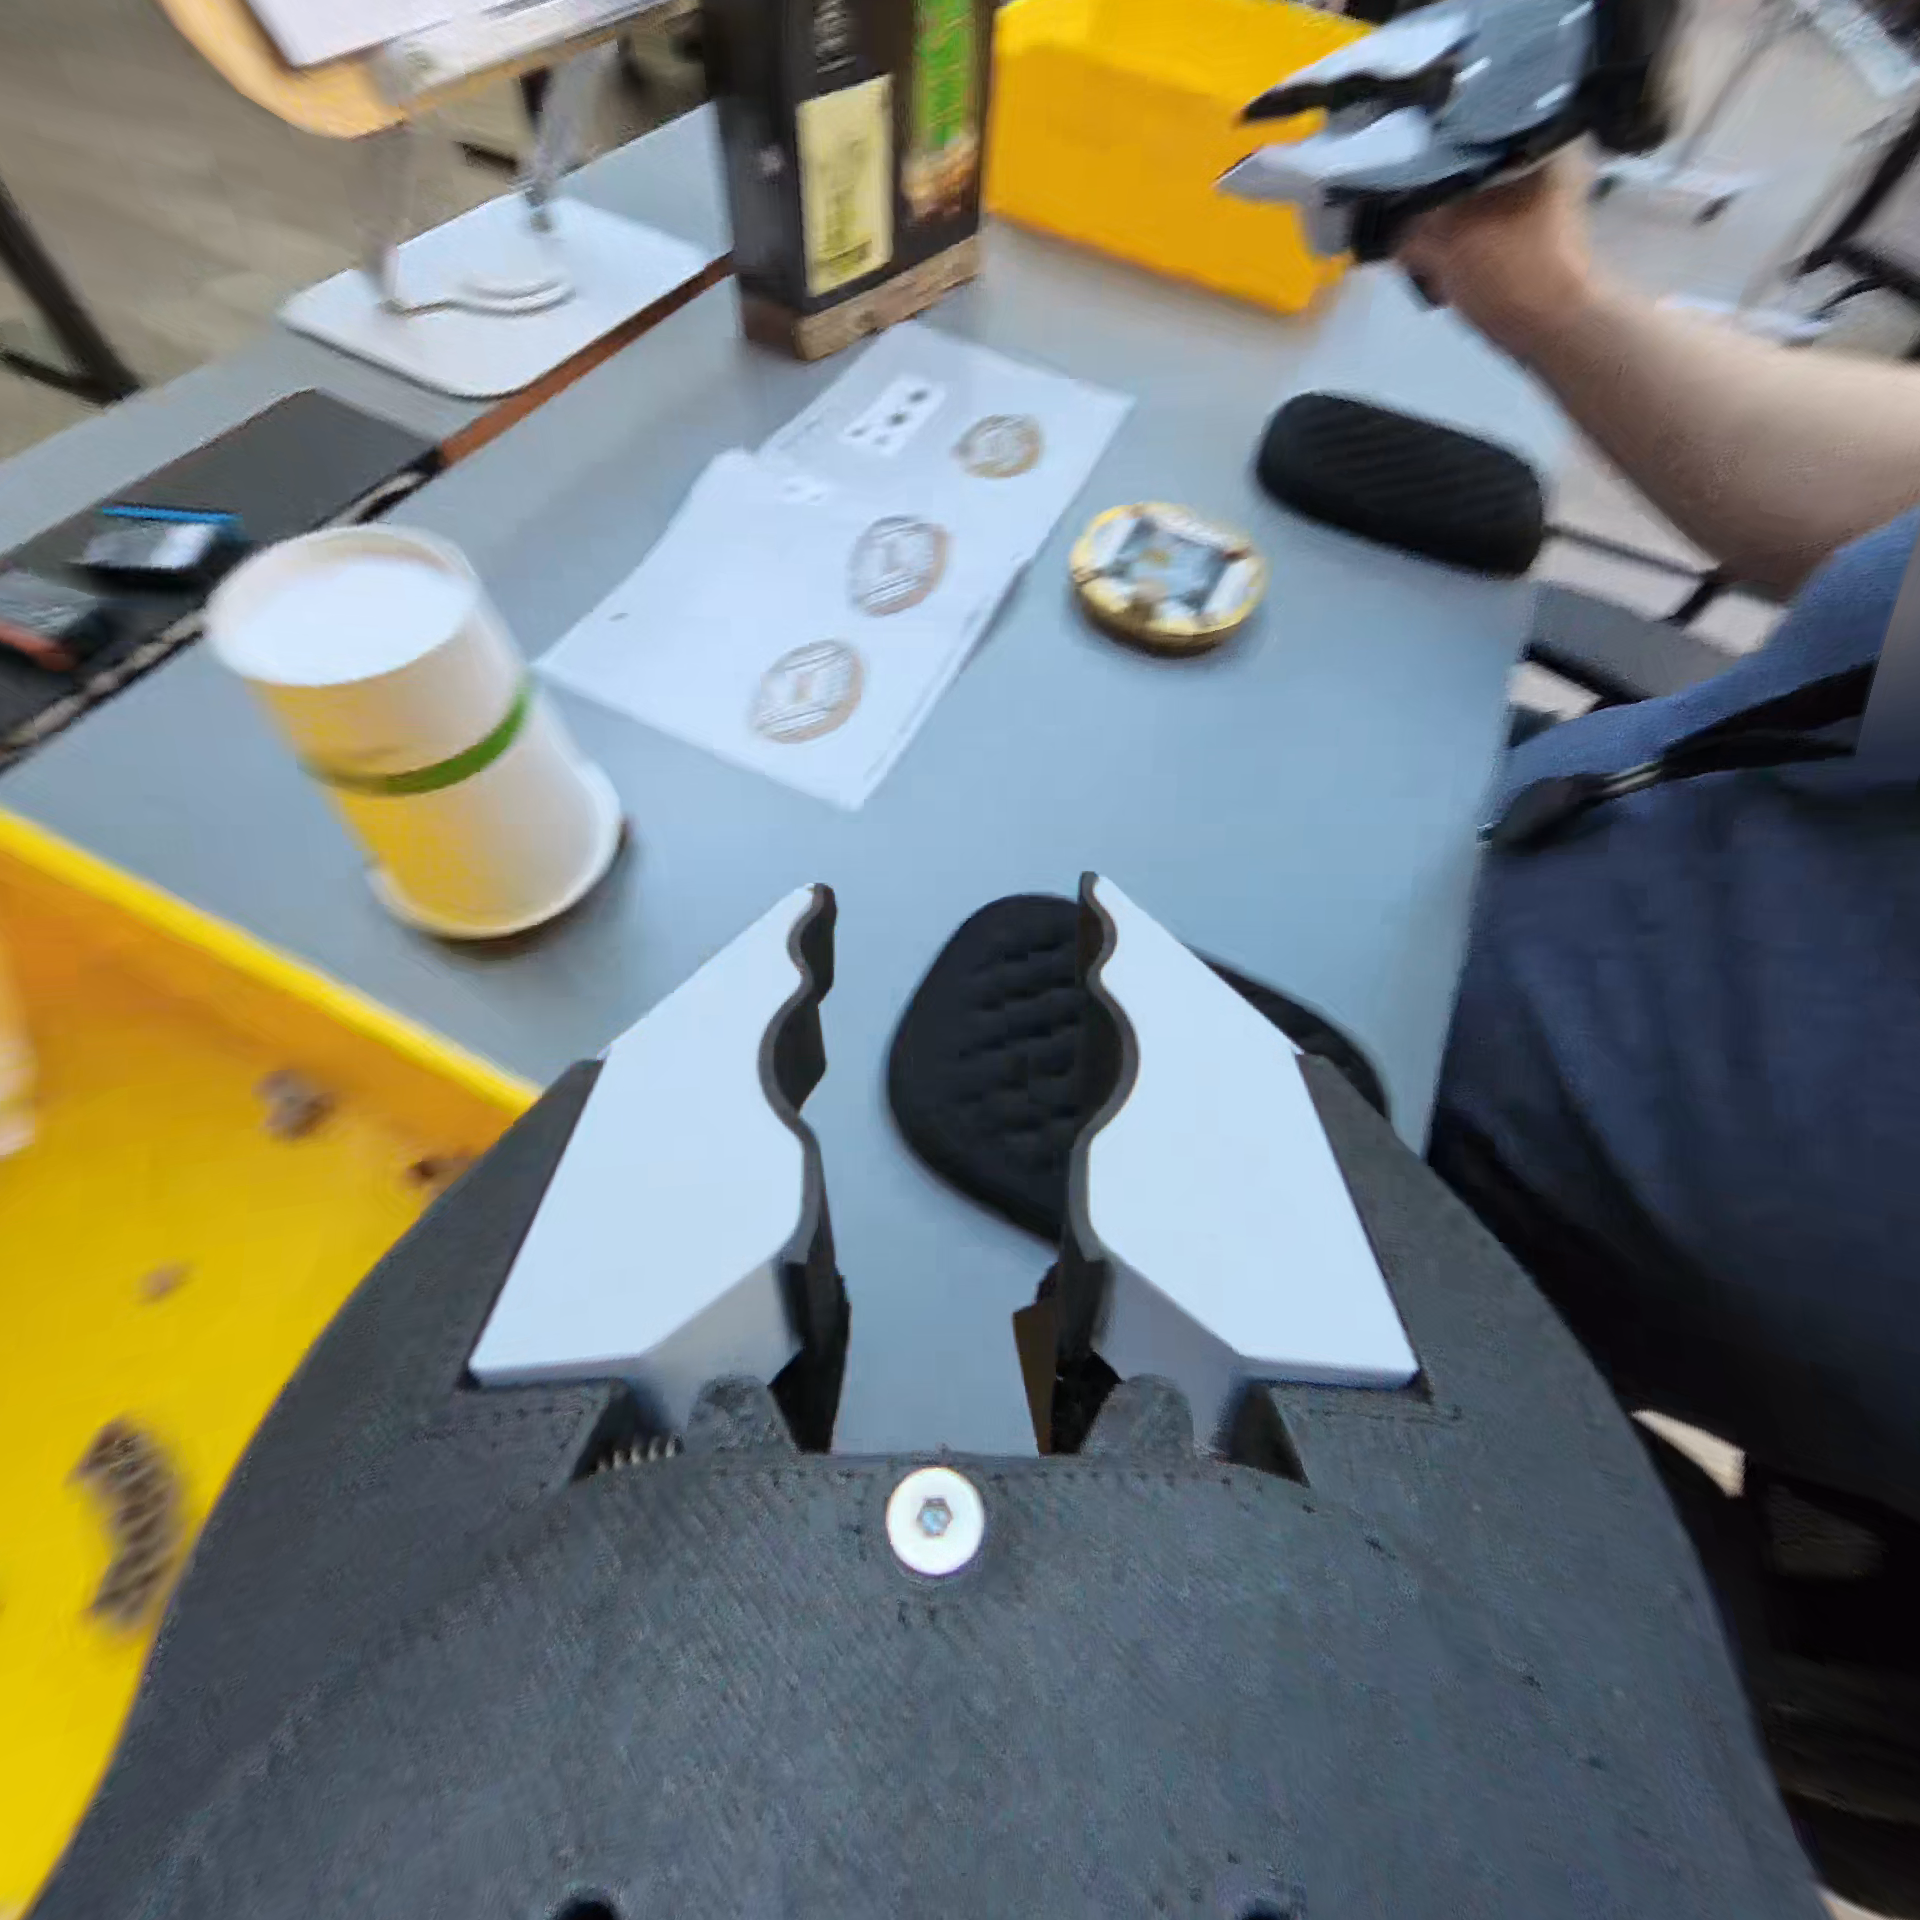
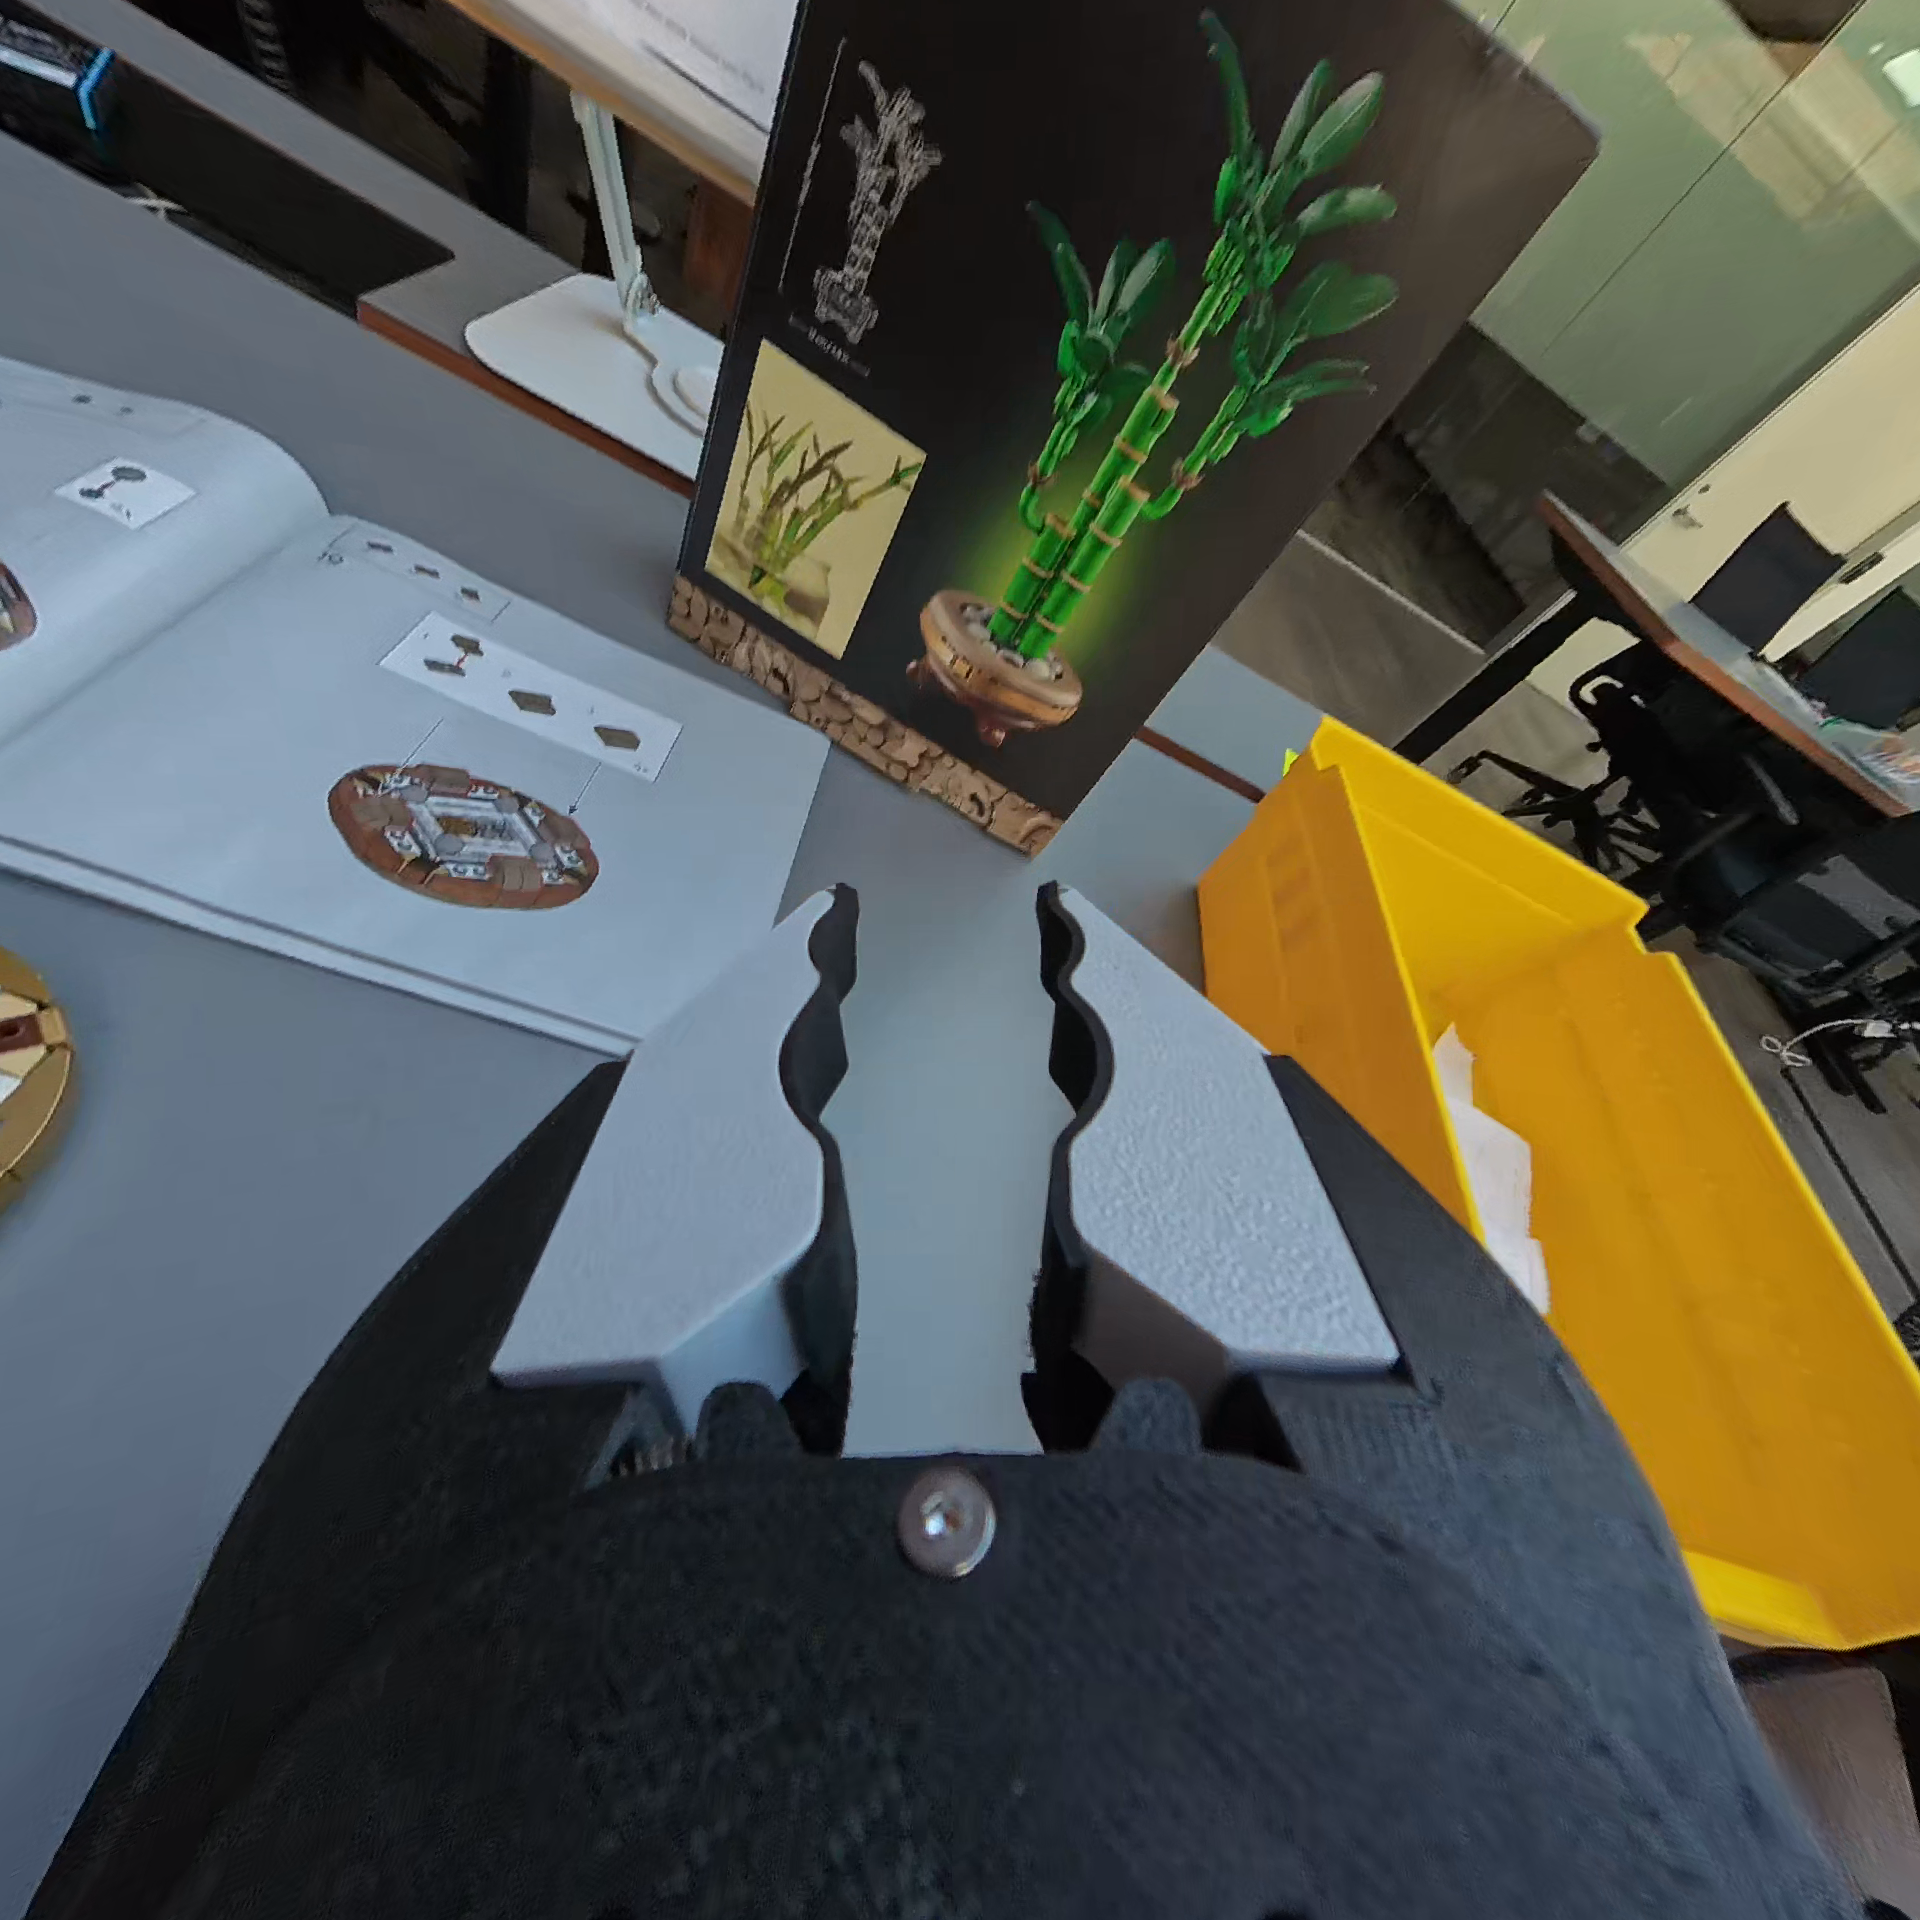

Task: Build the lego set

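Note:
The round tan and gold lego base (image 1: 1167,575) lies on the grey table (image 1: 1195,790), right of the open instruction booklet (image 1: 831,582). Its edge shows at the left border of the right wrist view (image 2: 26,1081), with the booklet (image 2: 343,748) beyond it. My left gripper (image 1: 956,896) is open and empty, above the table's near part and a black wrist rest (image 1: 997,1049). My right gripper (image 2: 945,896) is open and empty, above the table between the booklet and a yellow bin (image 2: 1558,1195). It also shows raised at the far right in the left wrist view (image 1: 1278,135).
The set's dark box (image 2: 1091,416) stands upright behind the booklet. A paper cup (image 1: 416,727) stands at the left. A yellow bin with brown pieces (image 1: 156,1299) is at the near left, another (image 1: 1143,145) at the far side. A second black wrist rest (image 1: 1397,480) lies right. Across from one pair of fingers to the other is roughly 55 centimeters.

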